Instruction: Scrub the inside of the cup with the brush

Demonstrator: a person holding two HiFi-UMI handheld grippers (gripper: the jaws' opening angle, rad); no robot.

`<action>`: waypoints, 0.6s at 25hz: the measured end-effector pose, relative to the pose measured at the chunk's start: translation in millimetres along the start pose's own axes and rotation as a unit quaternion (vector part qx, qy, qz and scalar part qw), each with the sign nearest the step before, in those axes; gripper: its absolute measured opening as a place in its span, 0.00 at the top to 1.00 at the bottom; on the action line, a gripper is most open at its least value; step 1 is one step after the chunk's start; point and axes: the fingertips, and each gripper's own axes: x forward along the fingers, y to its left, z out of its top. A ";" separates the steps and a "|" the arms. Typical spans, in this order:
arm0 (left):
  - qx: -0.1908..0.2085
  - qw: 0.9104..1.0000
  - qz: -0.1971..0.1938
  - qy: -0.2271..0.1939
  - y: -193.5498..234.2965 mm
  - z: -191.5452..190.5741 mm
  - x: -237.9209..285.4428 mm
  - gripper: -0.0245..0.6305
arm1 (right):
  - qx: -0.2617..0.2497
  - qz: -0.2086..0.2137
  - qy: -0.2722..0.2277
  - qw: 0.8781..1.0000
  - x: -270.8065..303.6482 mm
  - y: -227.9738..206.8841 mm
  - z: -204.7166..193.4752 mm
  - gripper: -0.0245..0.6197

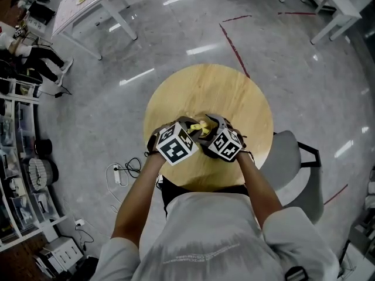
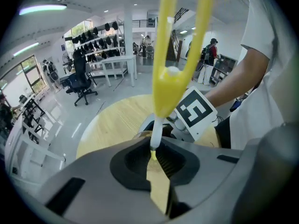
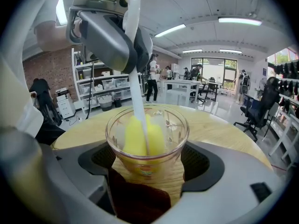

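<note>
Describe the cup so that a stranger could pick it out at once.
Find the round wooden table; at its near edge the right tool grips a cup. It is clear, the only see-through thing there, with the yellow head of the brush inside.

No word, number or brand can be read anywhere. The nearest thing to a label is a small orange and red print (image 3: 145, 170) low on the wall of the clear cup (image 3: 148, 125). It may hold lettering, but it is too blurred to tell. Black-and-white square markers stand on the faces of the cube (image 1: 176, 146) of the left gripper (image 1: 190, 124) and the cube (image 1: 226, 145) of the right gripper (image 1: 214, 123); they are patterns, not letters. A faint line of pale print (image 1: 202, 252) crosses the back of the person's shirt (image 1: 211, 224), too small to read.
</note>
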 end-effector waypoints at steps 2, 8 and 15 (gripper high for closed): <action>0.001 0.999 0.017 -0.028 3.0 6.8 3.6 0.89 | 0.000 0.000 -0.001 1.000 0.2 -1.5 0.5 0.30; 0.032 0.994 0.063 -0.084 8.4 18.3 9.2 0.89 | 0.001 0.000 0.001 1.000 0.5 -2.0 -0.3 0.30; 0.087 0.986 0.104 -0.094 16.7 17.6 6.2 0.89 | 0.005 -0.005 0.001 1.000 0.6 -2.8 2.1 0.30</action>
